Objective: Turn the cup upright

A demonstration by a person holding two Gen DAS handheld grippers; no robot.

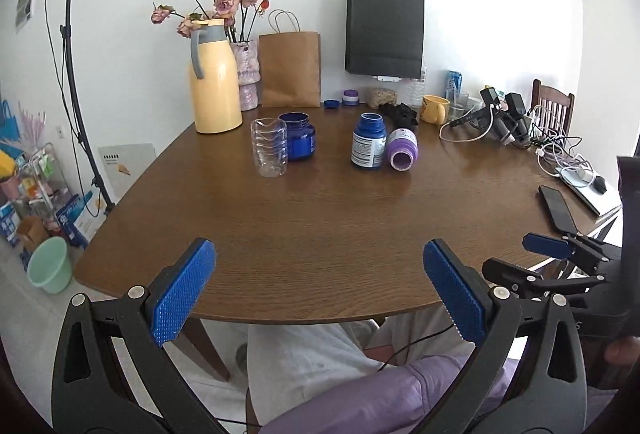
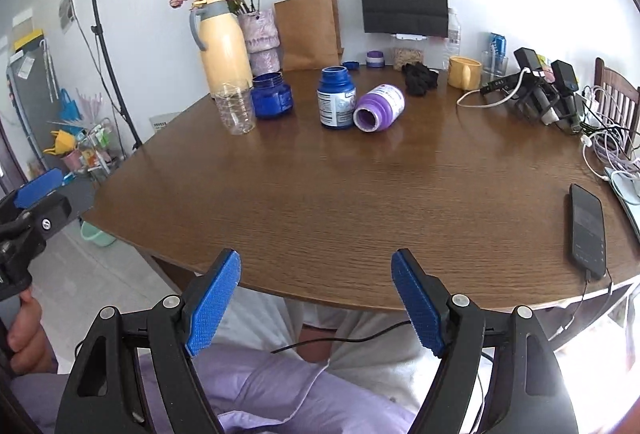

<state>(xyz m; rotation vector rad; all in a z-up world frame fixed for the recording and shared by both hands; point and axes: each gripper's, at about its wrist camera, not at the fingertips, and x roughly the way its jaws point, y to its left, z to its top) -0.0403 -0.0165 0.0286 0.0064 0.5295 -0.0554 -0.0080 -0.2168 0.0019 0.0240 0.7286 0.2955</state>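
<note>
Both grippers, left point(image 1: 320, 290) and right point(image 2: 316, 302), fingers spread wide and empty at worktop point(image 1: 320, 218) edge, toppled purple cup point(image 2: 379, 107) far ahead, awaiting righting.

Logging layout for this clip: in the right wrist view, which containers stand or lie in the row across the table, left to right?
Clear plastic cup → wide blue jar → upright blue bottle → purple bottle lying on its side, mouth toward the camera. Both grippers hang open at the near edge.

Brown wooden table point(image 2: 320, 201): purple bottle point(image 2: 379, 107) lying beside upright blue bottle point(image 2: 336, 97), well ahead of fingers.
</note>
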